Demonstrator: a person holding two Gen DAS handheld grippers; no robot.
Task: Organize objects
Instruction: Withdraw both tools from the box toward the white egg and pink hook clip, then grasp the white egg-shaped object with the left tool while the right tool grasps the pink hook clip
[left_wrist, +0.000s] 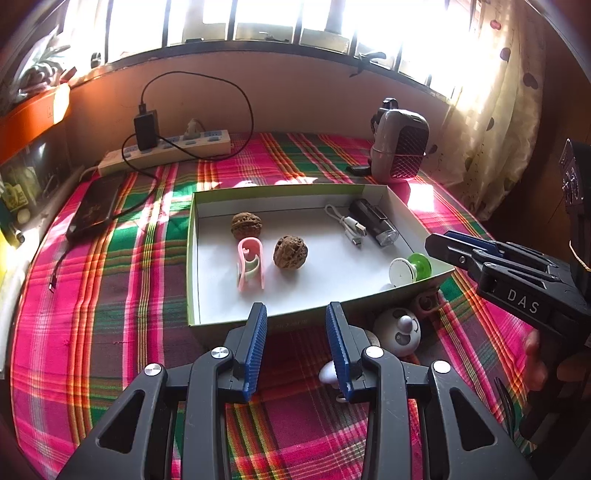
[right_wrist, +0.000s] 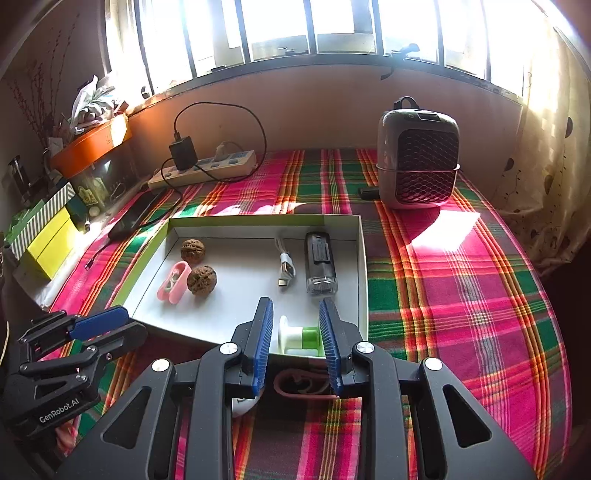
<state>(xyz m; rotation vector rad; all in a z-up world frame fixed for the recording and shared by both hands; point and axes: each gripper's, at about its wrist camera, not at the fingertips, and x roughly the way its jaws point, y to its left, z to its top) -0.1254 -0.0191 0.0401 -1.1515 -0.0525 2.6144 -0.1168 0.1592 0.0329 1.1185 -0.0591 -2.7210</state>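
A shallow white box with a green rim (left_wrist: 192, 236) (right_wrist: 364, 258) lies on the plaid cloth. In it are two walnuts (left_wrist: 290, 252) (right_wrist: 201, 279), a pink clip (left_wrist: 250, 266) (right_wrist: 173, 282), a white cable (left_wrist: 349, 225) (right_wrist: 286, 267), a black device (left_wrist: 375, 221) (right_wrist: 320, 264) and a white-and-green spool (left_wrist: 408, 269) (right_wrist: 301, 336). My left gripper (left_wrist: 296, 314) is open and empty just before the box's near wall. My right gripper (right_wrist: 295, 308) is open above the box's near right corner, with the spool below its fingers. A round white fan toy (left_wrist: 397, 330) and a brown clip (right_wrist: 295, 384) lie outside the box.
A grey heater (left_wrist: 400, 147) (right_wrist: 421, 155) stands at the back right. A power strip with a charger (left_wrist: 166, 147) (right_wrist: 207, 166) lies along the back wall, a black power bank (left_wrist: 96, 206) at the left. Yellow boxes (right_wrist: 48, 236) sit at the far left.
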